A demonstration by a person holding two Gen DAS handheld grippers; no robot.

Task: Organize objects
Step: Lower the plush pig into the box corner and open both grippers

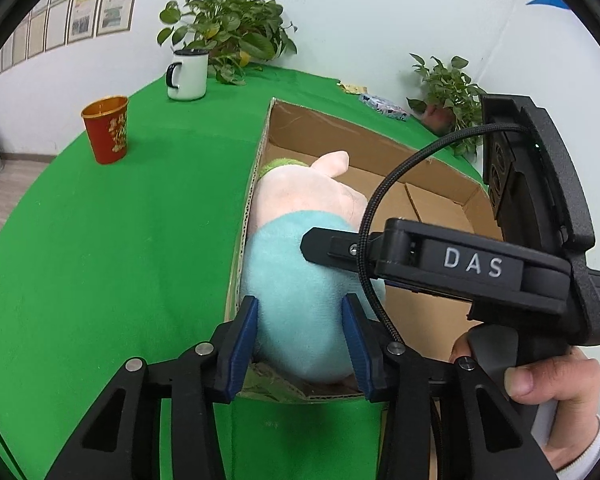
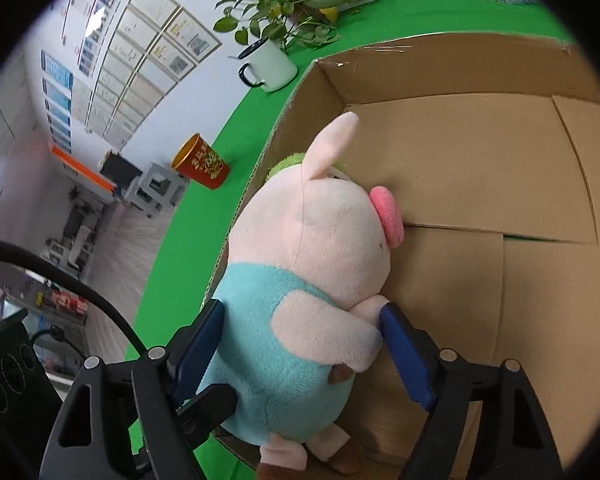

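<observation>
I had the plush pig (image 2: 300, 292) down inside the cardboard box (image 2: 480, 168), lying against the box's left wall, with both tools around it. The left gripper (image 1: 300, 340) had its blue pads on either side of the toy's teal back, part-way closed, and as far as I could judge from its own camera they pressed lightly into the fur. The right gripper (image 2: 300, 344) stood much wider across the belly; the near pad seemed to touch the teal cloth while the far one sat just beside the pig's arm, so I could not tell if it truly gripped. The step in hand, as I read it, was setting the toy on the box floor and letting go. To do that well I wanted the pig's weight fully resting before opening either pair of jaws, then to open wide enough that the pads cleared the fur, and to lift out without catching the box wall or the cable (image 1: 380, 200) crossing the left view. The red cup (image 1: 107, 128) and white mug (image 1: 188, 74) waited on the green cloth (image 1: 120, 240).
</observation>
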